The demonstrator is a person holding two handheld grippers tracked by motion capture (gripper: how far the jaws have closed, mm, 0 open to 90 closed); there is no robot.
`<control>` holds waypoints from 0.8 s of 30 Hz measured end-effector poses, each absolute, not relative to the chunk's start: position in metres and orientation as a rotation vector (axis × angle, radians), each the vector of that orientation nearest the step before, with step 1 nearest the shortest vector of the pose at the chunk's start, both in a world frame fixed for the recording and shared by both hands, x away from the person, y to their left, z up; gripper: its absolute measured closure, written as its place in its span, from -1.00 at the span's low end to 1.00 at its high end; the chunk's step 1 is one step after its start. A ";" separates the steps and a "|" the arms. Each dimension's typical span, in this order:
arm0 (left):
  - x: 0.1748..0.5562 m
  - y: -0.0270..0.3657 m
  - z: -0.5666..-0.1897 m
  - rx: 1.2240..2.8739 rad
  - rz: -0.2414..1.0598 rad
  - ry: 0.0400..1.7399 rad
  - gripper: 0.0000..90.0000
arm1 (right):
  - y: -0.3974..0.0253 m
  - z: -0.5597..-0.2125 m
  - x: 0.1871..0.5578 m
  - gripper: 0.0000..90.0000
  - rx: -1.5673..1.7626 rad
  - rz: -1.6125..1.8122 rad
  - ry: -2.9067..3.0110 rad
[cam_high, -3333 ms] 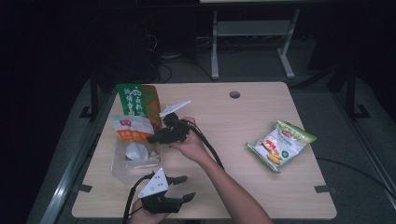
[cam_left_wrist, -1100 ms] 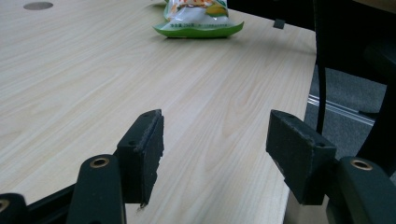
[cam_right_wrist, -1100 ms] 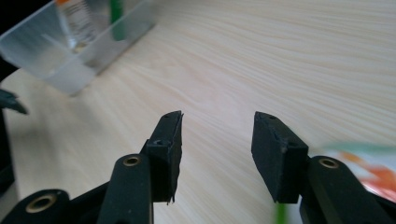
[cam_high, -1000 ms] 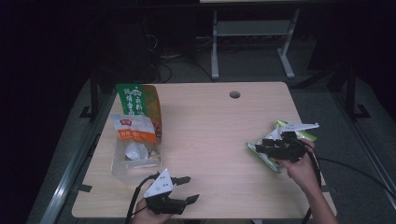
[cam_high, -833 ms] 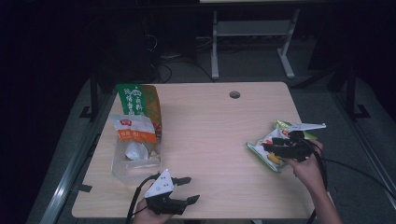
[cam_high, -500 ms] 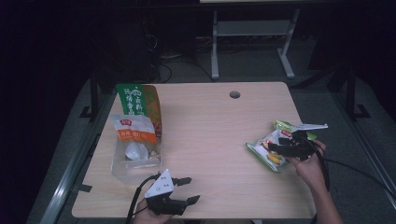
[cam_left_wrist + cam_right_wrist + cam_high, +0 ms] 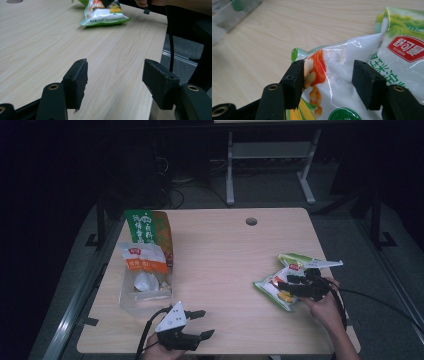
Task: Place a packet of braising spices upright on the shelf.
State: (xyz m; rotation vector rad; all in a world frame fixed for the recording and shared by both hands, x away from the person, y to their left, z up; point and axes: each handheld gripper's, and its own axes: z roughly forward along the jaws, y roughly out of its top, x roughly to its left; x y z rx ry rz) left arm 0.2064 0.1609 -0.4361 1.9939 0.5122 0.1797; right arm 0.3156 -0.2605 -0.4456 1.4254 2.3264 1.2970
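**A:** Corn snack bag (image 7: pixel 280 287): where does it lie?

**B:** It lies flat on the right side of the wooden bench (image 7: pixel 220 250), near the right edge. It is a white and green packet with a picture of yellow corn and a red label. In the right gripper view the bag (image 7: pixel 367 75) sits between my right gripper's (image 7: pixel 328 82) fingers, which are spread either side of its crinkled end. The left finger (image 7: pixel 293 82) touches the bag's edge; the right one (image 7: pixel 368 83) I cannot tell.

**A:** What else is on the bench, biggest first?

**B:** At the left side stands a clear plastic bin (image 7: pixel 145 292), with a tall green and orange packet (image 7: pixel 150 232) leaning at its far end and a smaller white and orange packet (image 7: pixel 142 262) resting in it. A small round hole (image 7: pixel 251 221) shows near the bench's far edge.

**A:** And your left gripper?

**B:** My left gripper (image 7: pixel 192 325) sits at the near edge of the bench, well apart from the snack bag, with its grey three-cornered plate (image 7: pixel 172 317) on top. In the left gripper view its fingers (image 7: pixel 76 80) are spread wide over bare wood, holding nothing.
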 end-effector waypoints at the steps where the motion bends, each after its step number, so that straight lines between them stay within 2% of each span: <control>1: 0.206 0.161 -0.436 1.995 0.180 0.513 -0.18 | -0.258 -0.446 0.313 -0.04 1.411 1.305 2.333; 8: 0.205 0.159 -0.436 1.996 0.179 0.511 -0.18 | -0.240 -0.445 0.309 -0.04 1.352 1.321 2.403; 24: 0.206 0.158 -0.437 2.000 0.174 0.509 -0.18 | -0.261 -0.438 0.302 -0.07 1.402 1.327 2.354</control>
